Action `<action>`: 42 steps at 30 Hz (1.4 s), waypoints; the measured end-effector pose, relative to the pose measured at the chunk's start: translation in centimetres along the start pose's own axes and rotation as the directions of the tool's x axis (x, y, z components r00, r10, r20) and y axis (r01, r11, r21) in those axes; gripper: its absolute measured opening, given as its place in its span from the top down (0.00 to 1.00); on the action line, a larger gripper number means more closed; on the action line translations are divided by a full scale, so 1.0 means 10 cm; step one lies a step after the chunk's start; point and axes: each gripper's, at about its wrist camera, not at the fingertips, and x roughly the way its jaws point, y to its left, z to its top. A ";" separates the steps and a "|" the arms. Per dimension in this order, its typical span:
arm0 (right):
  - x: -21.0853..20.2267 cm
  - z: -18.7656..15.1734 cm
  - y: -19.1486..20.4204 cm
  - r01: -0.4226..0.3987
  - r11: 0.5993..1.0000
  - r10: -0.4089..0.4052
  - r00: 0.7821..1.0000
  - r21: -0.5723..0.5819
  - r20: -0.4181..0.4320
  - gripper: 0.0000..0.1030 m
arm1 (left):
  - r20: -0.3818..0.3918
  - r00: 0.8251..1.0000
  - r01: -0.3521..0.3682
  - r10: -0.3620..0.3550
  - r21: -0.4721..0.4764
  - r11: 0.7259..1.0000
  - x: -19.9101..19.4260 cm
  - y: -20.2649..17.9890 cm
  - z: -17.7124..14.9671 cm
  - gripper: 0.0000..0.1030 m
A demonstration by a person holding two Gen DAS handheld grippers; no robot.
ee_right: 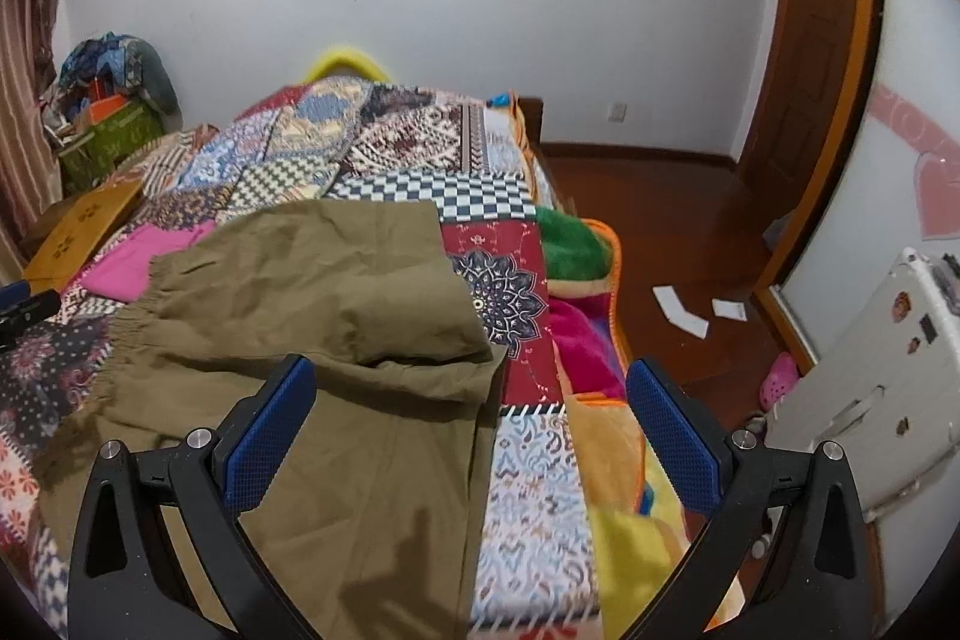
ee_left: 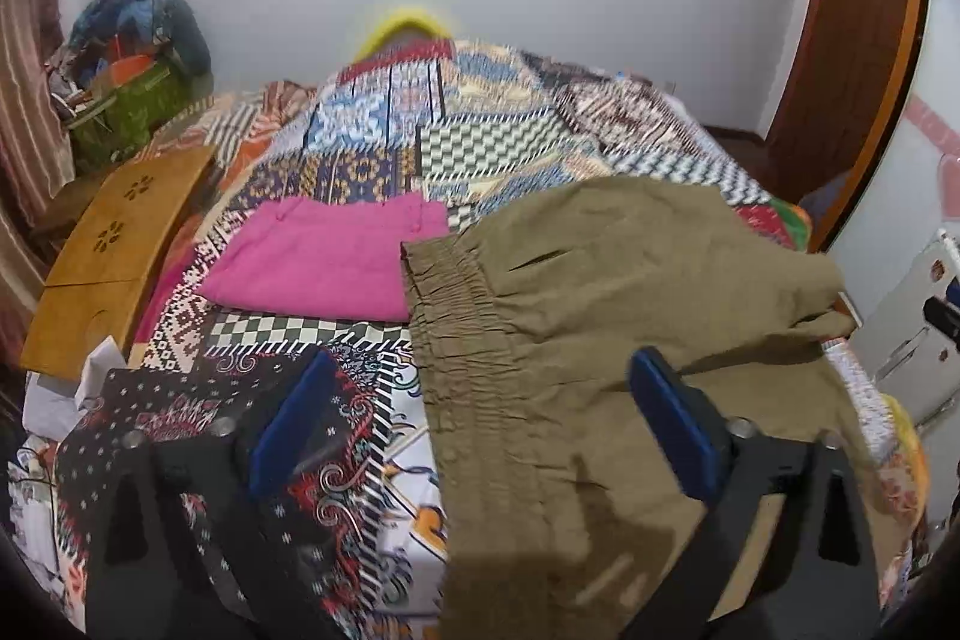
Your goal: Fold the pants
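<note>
A: Location of pants?
B: Lying on the patchwork bed cover (ee_left: 384,148), toward its right edge. Olive pants (ee_left: 600,292) partly folded, elastic waistband (ee_left: 462,334) running toward the near edge, one layer doubled over the rest with its fold edge (ee_right: 420,364) crossing the middle.

A: Left gripper?
B: Hovering over the near edge, left gripper (ee_left: 480,418) spreading its blue pads wide. Gripping nothing; right pad over the pants, left pad over the dark printed cloth (ee_left: 198,418) beside the waistband. Contact with fabric: cannot tell.

A: Right gripper?
B: Right gripper (ee_right: 471,436) also standing wide, holding nothing. Left pad over the olive fabric, right pad beyond the right edge of the bed, over the bright fleece blanket (ee_right: 576,280) hanging there.

A: Surroundings?
B: Folded pink garment (ee_left: 324,262) lying just left of the waistband, touching it. Wooden lap tray (ee_left: 114,244) sitting at the left edge. Papers (ee_right: 684,310) lying on the brown floor.
</note>
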 end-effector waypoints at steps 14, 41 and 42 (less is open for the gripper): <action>1.00 0.13 -0.15 -0.130 0.992 0.126 0.978 -0.009 -0.164 0.30 | -0.228 0.965 0.124 -0.127 -0.026 0.992 1.03 0.18 0.01 0.58; 1.12 0.07 0.03 -0.185 0.981 0.166 0.959 -0.063 -0.230 0.89 | -0.277 0.935 0.176 -0.223 -0.183 0.967 1.25 0.44 -0.06 0.45; 1.14 0.07 0.02 -0.186 0.981 0.169 0.958 -0.056 -0.232 0.89 | -0.284 0.927 0.193 -0.244 -0.196 0.961 1.29 0.43 -0.05 0.45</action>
